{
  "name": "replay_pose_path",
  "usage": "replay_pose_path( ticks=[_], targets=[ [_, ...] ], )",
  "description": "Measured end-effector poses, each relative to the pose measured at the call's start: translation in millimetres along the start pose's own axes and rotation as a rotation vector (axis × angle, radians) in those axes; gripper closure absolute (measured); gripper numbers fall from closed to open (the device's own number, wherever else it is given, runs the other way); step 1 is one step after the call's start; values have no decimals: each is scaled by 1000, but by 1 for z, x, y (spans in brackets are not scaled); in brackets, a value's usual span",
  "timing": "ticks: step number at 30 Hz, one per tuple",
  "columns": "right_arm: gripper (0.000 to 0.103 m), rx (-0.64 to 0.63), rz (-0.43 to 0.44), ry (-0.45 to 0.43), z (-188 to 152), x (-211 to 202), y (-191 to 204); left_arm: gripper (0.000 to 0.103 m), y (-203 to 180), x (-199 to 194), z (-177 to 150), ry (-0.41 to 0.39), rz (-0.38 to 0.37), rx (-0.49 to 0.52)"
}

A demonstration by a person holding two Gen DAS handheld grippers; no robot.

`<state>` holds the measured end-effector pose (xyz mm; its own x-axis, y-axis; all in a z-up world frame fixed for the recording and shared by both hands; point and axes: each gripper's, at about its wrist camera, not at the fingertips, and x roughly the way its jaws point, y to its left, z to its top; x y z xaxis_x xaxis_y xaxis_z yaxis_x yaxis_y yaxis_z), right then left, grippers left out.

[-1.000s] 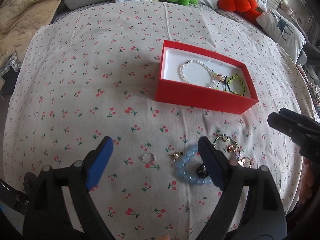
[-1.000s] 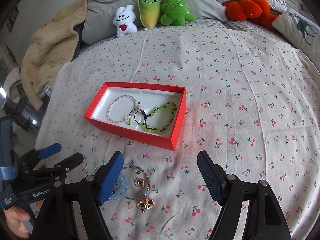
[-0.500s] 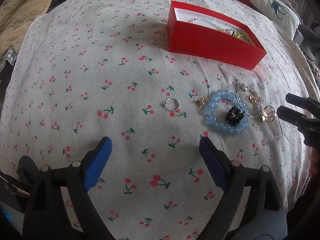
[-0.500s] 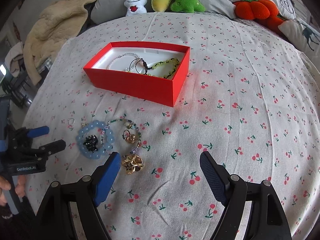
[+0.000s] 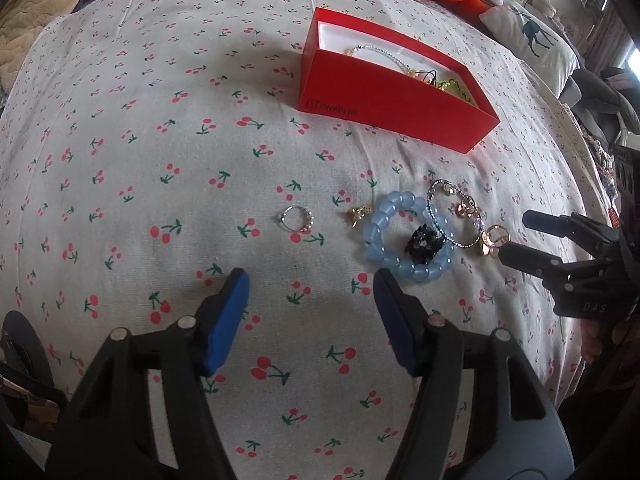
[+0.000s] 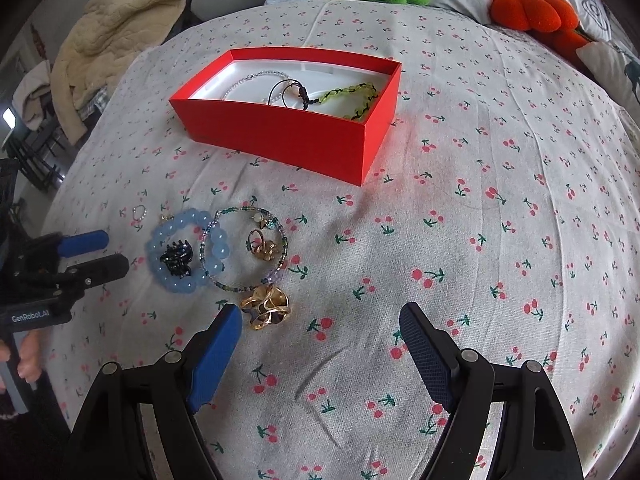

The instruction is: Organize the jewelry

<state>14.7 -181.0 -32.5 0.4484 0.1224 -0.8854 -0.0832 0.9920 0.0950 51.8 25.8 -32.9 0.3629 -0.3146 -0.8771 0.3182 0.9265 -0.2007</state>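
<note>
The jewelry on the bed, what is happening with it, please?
A person holds a gripper in each hand above loose jewelry on the cherry-print sheet. The left gripper is closing with nothing between its jaws; the right gripper is open near the gold piece. The blue bead bracelet is not yet in the red box.

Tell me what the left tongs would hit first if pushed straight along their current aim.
Probably only the cherry-print bedsheet: the closing left tongs hold nothing and aim at bare cloth. The small silver ring lies just beyond, though depth is uncertain.
</note>
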Motion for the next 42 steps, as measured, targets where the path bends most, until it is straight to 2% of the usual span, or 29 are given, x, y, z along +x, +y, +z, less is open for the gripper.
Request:
replay_pose_path(
  ticks=[2, 5, 8, 17, 19, 21, 22, 24, 27, 30, 34, 39, 40, 42],
  targets=[
    [21, 6, 6, 6, 2, 1, -1, 58, -2, 4, 6, 7, -29, -18],
    [21, 23, 19, 9, 5, 1, -3, 68, -9, 11, 12, 21, -67, -27],
    [21, 36, 28, 10, 8, -1, -5, 71, -17, 18, 17, 33, -87, -26],
    [22, 68, 42, -10, 18, -5, -11, 75, -42, 29, 20, 37, 27, 77],
    [28, 78, 60, -8, 21, -4, -12, 76, -44, 29, 20, 33, 40, 89],
    [41, 88, 74, 3, 23, -2, -13, 85, -43, 30, 21, 27, 60, 96],
    [44, 95, 83, 11, 25, 0, -13, 90, -43, 30, 21, 25, 69, 99],
    [56, 116, 106, 31, 27, 6, -13, 90, -43, 30, 21, 21, 69, 97],
    [69, 146, 144, 59, 30, 14, -13, 90, -42, 26, 19, 16, 73, 94],
    [72, 148, 151, 62, 34, 14, -10, 90, -35, 20, 15, 17, 64, 80],
    [73, 146, 161, 60, 37, 11, -5, 90, -24, 12, 11, 8, 64, 60],
    [72, 98, 218, 61, 36, 6, 18, 90, -10, 2, 5, 0, 74, 35],
    [71, 77, 216, 62, 34, 6, 24, 90, -7, 1, 4, 0, 76, 30],
    [59, 36, 209, 67, 32, 9, 37, 90, -2, -1, 2, 3, 79, 21]
  ],
)
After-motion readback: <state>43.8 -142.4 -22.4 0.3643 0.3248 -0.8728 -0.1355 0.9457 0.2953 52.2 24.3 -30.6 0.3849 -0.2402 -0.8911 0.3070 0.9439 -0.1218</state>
